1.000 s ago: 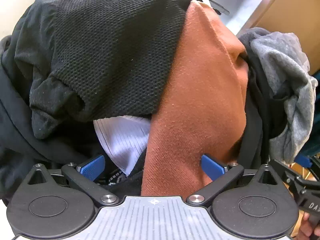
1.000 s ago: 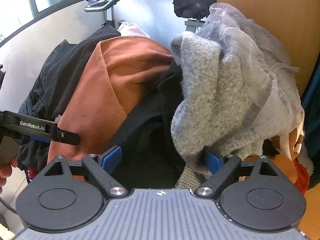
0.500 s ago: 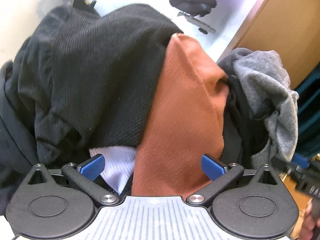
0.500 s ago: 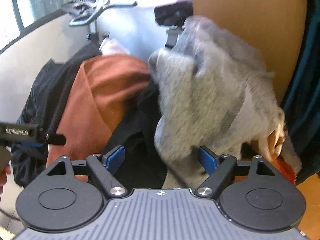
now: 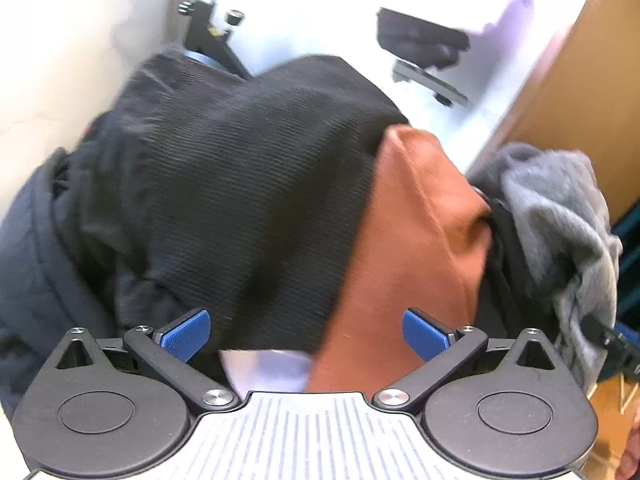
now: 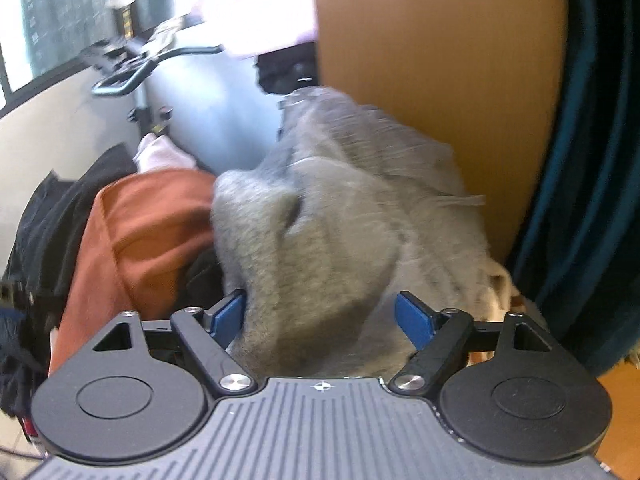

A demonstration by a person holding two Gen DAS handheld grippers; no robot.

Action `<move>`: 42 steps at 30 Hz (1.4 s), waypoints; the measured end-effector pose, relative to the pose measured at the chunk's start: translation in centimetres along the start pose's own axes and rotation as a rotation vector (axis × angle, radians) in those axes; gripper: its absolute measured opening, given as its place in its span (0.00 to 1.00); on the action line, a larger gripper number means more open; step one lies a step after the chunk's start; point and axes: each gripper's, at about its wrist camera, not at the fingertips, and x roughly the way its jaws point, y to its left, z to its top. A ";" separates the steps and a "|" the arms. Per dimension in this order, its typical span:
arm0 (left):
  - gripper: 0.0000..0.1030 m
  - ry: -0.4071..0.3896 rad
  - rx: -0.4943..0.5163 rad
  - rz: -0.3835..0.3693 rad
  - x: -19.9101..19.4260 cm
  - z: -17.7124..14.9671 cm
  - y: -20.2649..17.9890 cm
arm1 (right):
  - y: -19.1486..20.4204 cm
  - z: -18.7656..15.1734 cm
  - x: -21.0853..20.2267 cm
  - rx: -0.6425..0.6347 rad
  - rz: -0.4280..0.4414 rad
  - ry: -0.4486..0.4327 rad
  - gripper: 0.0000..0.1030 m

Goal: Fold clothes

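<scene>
- Left tongs (image 5: pixel 306 334): we hold them wide open, gripping nothing. They have drawn back from the heap; the white ribbed piece (image 5: pixel 266 368) now shows only as a sliver just before them.
- Black knit garment (image 5: pixel 240 200): ahead and left of the left tongs, overlapping the rust-orange garment (image 5: pixel 416 248) ahead and right.
- Right tongs (image 6: pixel 320 316): spread open, empty; the grey woolly garment (image 6: pixel 320 248) now lies between the blue pads (image 6: pixel 228 312), nearer than a second ago.
- Judgement: we have picked nothing yet; the grey piece looks the likely first garment, and folding has not begun.
</scene>
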 end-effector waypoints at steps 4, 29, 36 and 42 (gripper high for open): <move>0.99 -0.003 -0.025 0.041 -0.4 0.1 1.2 | 1.5 -0.8 0.9 -0.019 0.039 0.023 0.45; 0.87 -0.021 0.113 -0.102 -2.0 -0.7 1.7 | 5.2 -2.7 -0.6 -0.038 0.143 0.020 0.09; 0.88 -0.042 0.142 -0.032 -2.4 -2.3 4.2 | 5.7 -2.8 -0.1 -0.008 0.111 0.033 0.09; 0.88 -0.024 0.114 -0.006 -2.7 -3.2 6.5 | 6.6 -3.0 -0.3 0.007 0.150 0.020 0.09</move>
